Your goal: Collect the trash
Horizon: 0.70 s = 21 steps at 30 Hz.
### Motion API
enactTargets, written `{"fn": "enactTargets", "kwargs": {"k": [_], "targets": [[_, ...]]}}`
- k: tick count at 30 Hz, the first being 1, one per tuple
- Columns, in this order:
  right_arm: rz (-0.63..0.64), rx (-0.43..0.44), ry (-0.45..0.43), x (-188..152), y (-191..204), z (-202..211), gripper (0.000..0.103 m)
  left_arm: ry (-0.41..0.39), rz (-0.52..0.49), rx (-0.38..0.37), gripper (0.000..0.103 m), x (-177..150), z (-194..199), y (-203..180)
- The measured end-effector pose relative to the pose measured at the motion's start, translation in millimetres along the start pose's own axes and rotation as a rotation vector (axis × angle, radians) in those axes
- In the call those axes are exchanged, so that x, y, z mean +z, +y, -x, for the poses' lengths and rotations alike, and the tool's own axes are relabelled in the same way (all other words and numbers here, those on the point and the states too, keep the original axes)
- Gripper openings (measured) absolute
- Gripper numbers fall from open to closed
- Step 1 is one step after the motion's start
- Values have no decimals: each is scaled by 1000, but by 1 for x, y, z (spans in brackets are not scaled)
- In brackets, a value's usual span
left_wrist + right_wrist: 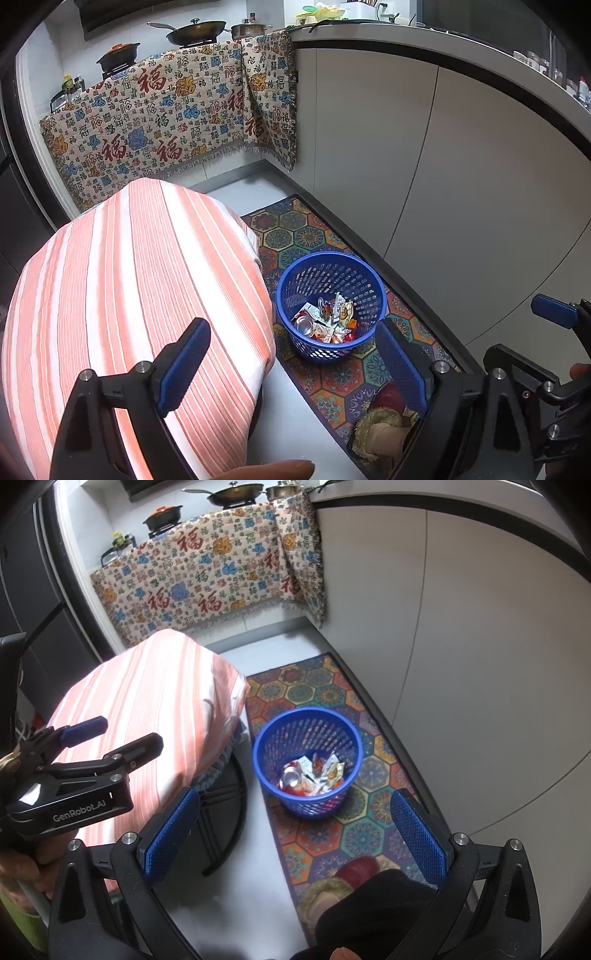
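Both grippers hang at the near edge with nothing in them: the left gripper has its blue-padded jaws spread wide and empty, and the right gripper likewise stands released, its pads far apart around bare air. Near them, at the bottom of both views, a slipper with a fuzzy cuff rests on the near end of the rug.

Just beyond, a blue perforated wastebasket stands upright on the patterned hexagon rug. Inside it lies the collected trash: a crushed silver can, crumpled foil and colourful snack wrappers, heaped on the bottom and well below the rim.

Left of the basket is a small round table under a striped orange-and-white cloth; its surface shows no loose items, and its dark metal base sits on the grey floor just beside the rug.

To the right runs a curved bank of plain pale cabinets under a counter. At the far side, a cloth printed with red characters drapes over the stove front; above it sit a lidded frying pan, a steel pot and a dark clay pot with a red knob.
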State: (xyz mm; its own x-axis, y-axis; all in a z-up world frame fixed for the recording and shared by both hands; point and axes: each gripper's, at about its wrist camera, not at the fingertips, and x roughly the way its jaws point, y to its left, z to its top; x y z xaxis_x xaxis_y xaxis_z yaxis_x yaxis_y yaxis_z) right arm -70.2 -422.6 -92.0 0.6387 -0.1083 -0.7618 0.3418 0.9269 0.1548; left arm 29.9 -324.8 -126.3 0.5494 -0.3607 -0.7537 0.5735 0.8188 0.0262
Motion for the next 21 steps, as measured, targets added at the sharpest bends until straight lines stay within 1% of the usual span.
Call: {"fn": "enactTargets", "kwargs": {"k": [21], "targets": [[-2,4,5,0,1,-1,103,4,-6,2,92,1,-1,1]]}}
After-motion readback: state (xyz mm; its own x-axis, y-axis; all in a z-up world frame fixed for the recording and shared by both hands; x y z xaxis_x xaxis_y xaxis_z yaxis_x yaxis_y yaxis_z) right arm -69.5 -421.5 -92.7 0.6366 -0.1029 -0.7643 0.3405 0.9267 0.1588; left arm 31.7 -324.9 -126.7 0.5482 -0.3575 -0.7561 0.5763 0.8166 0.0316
